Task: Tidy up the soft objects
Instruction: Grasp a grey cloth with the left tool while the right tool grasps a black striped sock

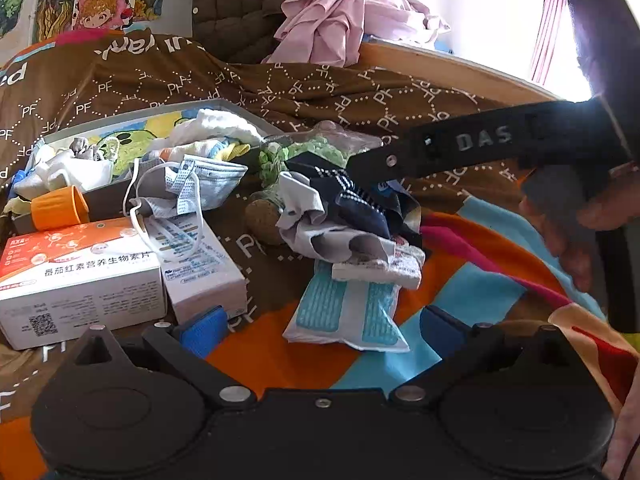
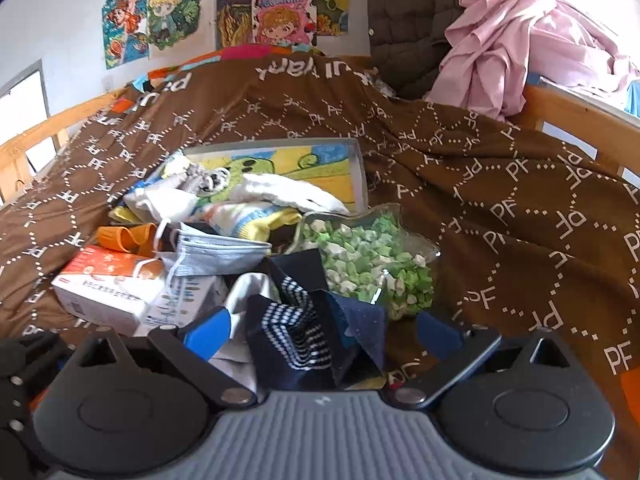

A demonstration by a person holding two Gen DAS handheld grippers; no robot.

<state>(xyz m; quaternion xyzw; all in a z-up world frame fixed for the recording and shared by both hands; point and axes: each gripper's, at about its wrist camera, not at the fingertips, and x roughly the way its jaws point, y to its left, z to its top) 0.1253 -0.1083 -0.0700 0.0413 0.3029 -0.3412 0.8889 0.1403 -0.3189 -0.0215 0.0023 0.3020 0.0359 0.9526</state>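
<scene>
Reaching for sock pile (image 2: 296, 320) with your right hand-held gripper (image 2: 324, 330): jaws spread wide, straddling dark dotted sock, nothing gripped yet. Pile lies on bed just in front of tray (image 2: 356, 168), beside bag of green paper stars (image 2: 368, 264). Next, likely: close on sock, lift, carry to tray. Left hand-held gripper (image 1: 320, 326) also open, empty, hovering short of the pile. Left view alone shows wipes packet (image 1: 344, 312) under pile; right view alone shows tray's bare far end.
</scene>
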